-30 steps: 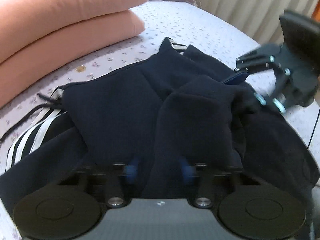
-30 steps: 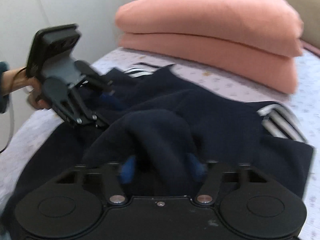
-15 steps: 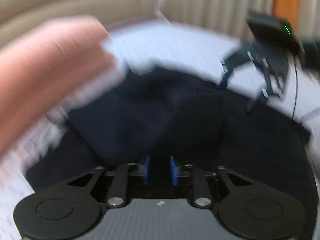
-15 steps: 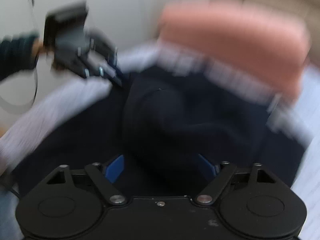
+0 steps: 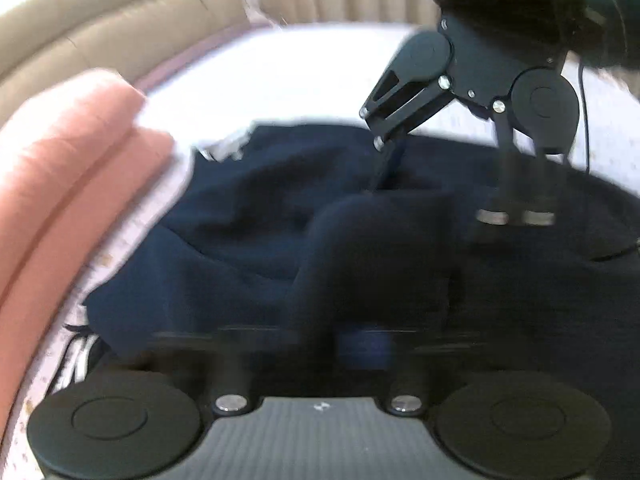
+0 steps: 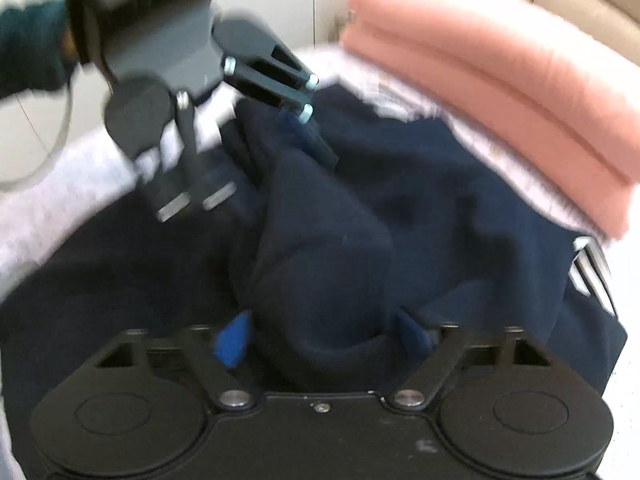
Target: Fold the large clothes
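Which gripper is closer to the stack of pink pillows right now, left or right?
Left. The left gripper sits on the navy garment at the side nearer the pink pillows; the right gripper holds fabric on the side away from them.

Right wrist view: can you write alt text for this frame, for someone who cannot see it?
A bunched fold of a navy garment sits between the right gripper's blue-padded fingers on a pale bedsheet. The left gripper, at upper left, reaches into the same cloth; stacked pink pillows lie at upper right. The frame is motion-blurred.
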`<state>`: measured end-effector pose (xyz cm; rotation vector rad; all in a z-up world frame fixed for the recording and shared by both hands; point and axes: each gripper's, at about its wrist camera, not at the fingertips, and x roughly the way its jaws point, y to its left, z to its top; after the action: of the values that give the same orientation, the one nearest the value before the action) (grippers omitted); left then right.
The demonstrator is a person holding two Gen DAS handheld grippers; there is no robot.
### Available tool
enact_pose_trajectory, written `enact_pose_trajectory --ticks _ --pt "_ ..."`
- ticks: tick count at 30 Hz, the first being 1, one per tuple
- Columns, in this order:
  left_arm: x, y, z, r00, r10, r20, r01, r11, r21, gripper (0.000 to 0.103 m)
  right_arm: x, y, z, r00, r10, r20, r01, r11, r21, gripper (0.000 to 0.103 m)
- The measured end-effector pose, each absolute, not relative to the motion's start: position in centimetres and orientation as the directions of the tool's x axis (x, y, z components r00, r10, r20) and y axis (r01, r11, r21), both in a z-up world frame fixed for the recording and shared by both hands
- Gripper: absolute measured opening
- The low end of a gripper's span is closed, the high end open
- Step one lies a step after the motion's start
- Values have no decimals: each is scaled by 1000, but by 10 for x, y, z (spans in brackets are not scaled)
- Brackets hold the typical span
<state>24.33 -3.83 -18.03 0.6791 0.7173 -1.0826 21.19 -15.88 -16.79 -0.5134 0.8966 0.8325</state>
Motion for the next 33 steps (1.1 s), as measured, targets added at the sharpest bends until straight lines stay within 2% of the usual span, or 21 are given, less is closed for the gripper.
enact_pose_trajectory --ticks 1,3,5,6,8,9,10,11,13,14,15,16,17,18,21,24,27,33 --pt "242 -38 -176 331 -545 -771 931 323 171 5 210 -157 -165 416 391 -821 -778 620 -99 5" --pt "232 -26 -160 445 -595 -669 890 377 257 5 201 -168 -145 555 401 -729 -720 670 -180 5" --pt "219 -16 -148 527 -621 -580 847 438 300 5 189 -180 -125 616 432 -659 -692 696 -190 5" --pt "212 -14 -148 510 -623 -593 858 416 301 5 187 -178 -125 592 442 -674 -711 679 -180 5" --pt "195 -13 -167 429 -603 -673 900 353 257 9 179 -174 -145 497 420 -759 -755 640 -140 7" --pt "188 -15 -183 396 -577 -714 914 325 244 14 177 -169 -163 425 389 -817 -780 616 -113 15" --pt "180 -17 -200 376 -543 -751 922 299 246 17 174 -163 -184 354 341 -871 -805 586 -98 30" --pt "172 -19 -216 376 -515 -770 923 279 265 22 166 -156 -205 341 290 -894 -820 556 -132 34" --pt "160 -22 -231 419 -509 -752 905 298 303 32 155 -149 -213 395 274 -877 -814 546 -196 51" --pt "160 -23 -231 424 -509 -749 899 336 281 45 156 -147 -209 395 265 -880 -797 574 -185 53" --pt "161 -23 -227 403 -520 -753 900 376 222 59 160 -150 -201 375 287 -882 -776 617 -129 62" --pt "162 -23 -222 382 -536 -753 897 412 161 68 163 -156 -191 356 333 -873 -758 649 -62 76" --pt "163 -20 -217 370 -552 -748 885 454 103 82 165 -163 -180 353 372 -859 -739 673 -12 81" --pt "163 -20 -211 365 -563 -741 864 501 45 89 165 -170 -171 371 397 -839 -707 707 22 83" --pt "166 -4 -197 362 -582 -729 771 626 -117 95 155 -200 -150 478 445 -757 -609 789 80 90" --pt "163 21 -189 342 -561 -753 612 742 -275 93 139 -233 -142 568 484 -666 -521 837 164 100" --pt "153 56 -198 343 -571 -746 463 793 -395 92 123 -263 -148 596 432 -677 -400 891 216 102" --pt "92 127 -201 419 -508 -753 271 861 -430 89 71 -326 -180 563 375 -737 -229 927 297 101"
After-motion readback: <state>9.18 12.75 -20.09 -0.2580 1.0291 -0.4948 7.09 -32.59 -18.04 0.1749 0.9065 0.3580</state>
